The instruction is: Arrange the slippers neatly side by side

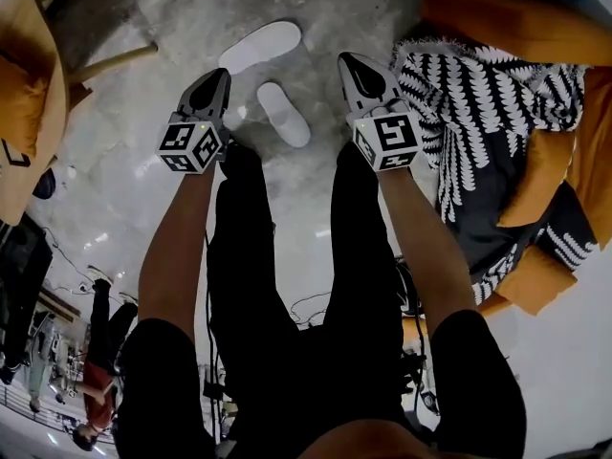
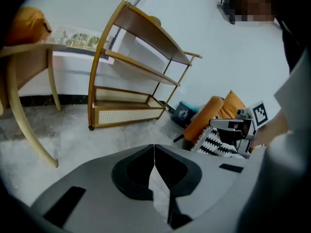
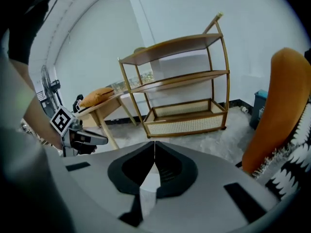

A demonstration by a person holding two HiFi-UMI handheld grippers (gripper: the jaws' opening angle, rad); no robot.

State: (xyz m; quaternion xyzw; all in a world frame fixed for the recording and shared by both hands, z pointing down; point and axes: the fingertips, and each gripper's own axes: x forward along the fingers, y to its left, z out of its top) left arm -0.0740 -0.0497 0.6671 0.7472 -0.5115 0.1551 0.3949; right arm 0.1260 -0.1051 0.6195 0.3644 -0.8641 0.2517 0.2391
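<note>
Two white slippers lie on the grey floor in the head view. The larger-looking one (image 1: 260,46) lies slantwise farther off. The other (image 1: 284,114) lies nearer, at an angle to it, with a gap between them. My left gripper (image 1: 222,73) hovers just left of the near slipper, shut and empty. My right gripper (image 1: 344,58) hangs to the right of both slippers, also shut and empty. Neither gripper view shows a slipper. In each, the jaws meet in a closed seam, for the left gripper (image 2: 154,147) and the right gripper (image 3: 154,144).
An orange armchair with a black-and-white patterned throw (image 1: 497,113) stands at the right. Another orange seat (image 1: 29,94) with wooden legs is at the left. A wooden rattan shelf (image 2: 136,81) stands ahead by the wall, with a blue box (image 2: 183,113) beside it. My black-clad legs (image 1: 287,256) are below.
</note>
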